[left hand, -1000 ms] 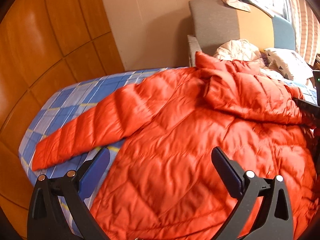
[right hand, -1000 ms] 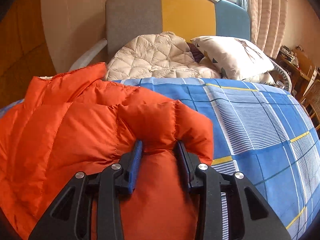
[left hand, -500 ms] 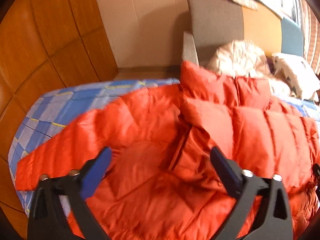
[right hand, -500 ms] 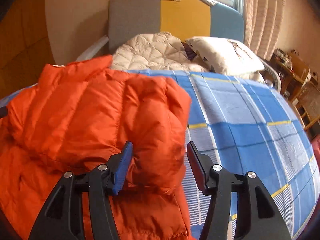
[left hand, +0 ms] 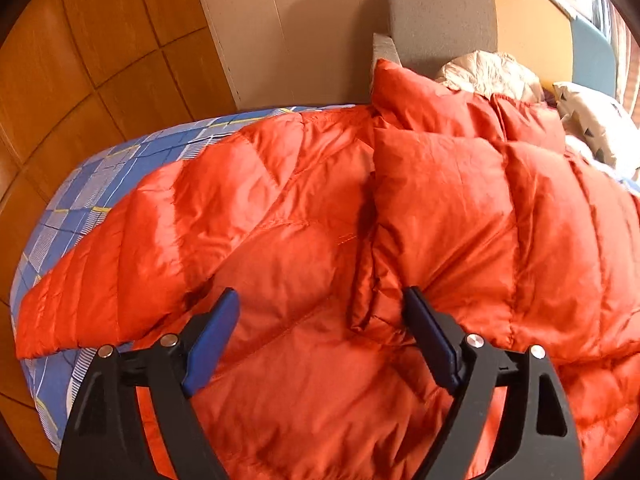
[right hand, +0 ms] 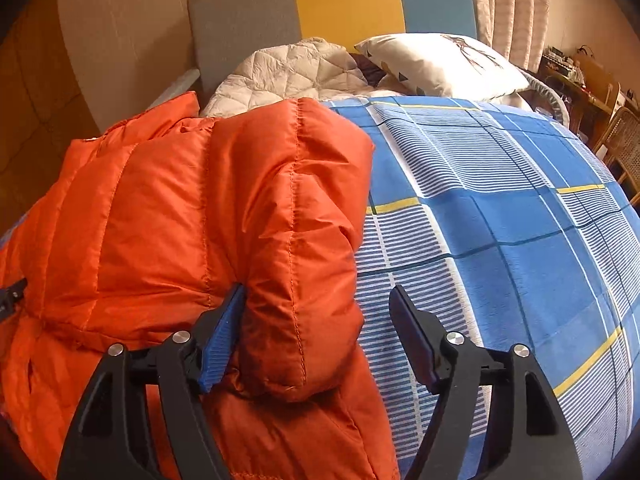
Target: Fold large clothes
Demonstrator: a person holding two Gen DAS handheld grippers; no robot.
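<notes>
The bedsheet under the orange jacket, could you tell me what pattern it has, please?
The bedsheet is a blue plaid with white-striped blocks and thin yellow lines, clearest in the right wrist view.

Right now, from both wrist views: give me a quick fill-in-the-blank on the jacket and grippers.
1. The down jacket is colored ____.
2. The right gripper has its jaws ____.
3. The jacket lies on a plaid bedsheet that is mostly ____.
4. The left gripper is ____ too.

Missing: orange; open; blue; open
</notes>
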